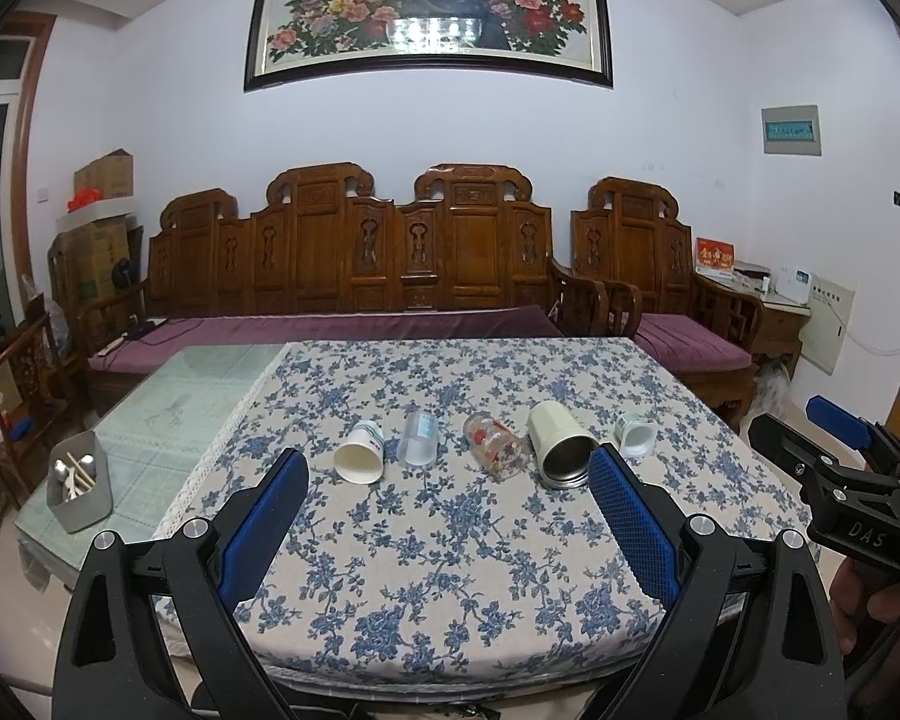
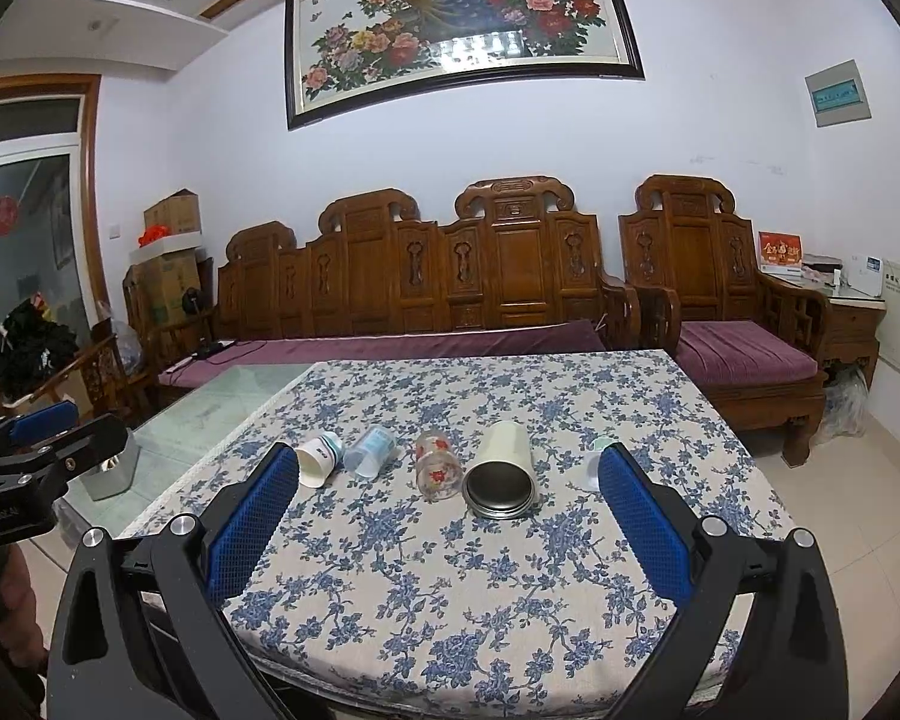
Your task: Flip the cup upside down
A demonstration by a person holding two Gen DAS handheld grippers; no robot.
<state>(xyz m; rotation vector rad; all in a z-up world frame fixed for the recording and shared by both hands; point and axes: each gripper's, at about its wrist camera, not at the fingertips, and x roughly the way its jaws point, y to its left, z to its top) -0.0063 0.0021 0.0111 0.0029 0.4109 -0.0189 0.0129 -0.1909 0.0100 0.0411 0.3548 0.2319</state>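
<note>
Several cups lie on their sides in a row on the blue floral tablecloth (image 1: 450,570): a white paper cup (image 1: 361,453), a clear plastic cup (image 1: 420,438), a glass with red flowers (image 1: 493,443), a cream metal tumbler (image 1: 558,445) and a small white cup (image 1: 635,433). They also show in the right wrist view: paper cup (image 2: 318,459), plastic cup (image 2: 371,451), flowered glass (image 2: 438,465), tumbler (image 2: 501,471), small cup (image 2: 594,468) partly hidden by a finger. My left gripper (image 1: 450,468) is open, short of the cups. My right gripper (image 2: 447,468) is open and empty.
A grey holder with chopsticks and spoons (image 1: 81,483) stands on the bare glass table part at left. A carved wooden sofa (image 1: 354,258) and armchair (image 1: 648,258) stand behind the table. The right gripper's body (image 1: 852,480) shows at the right edge.
</note>
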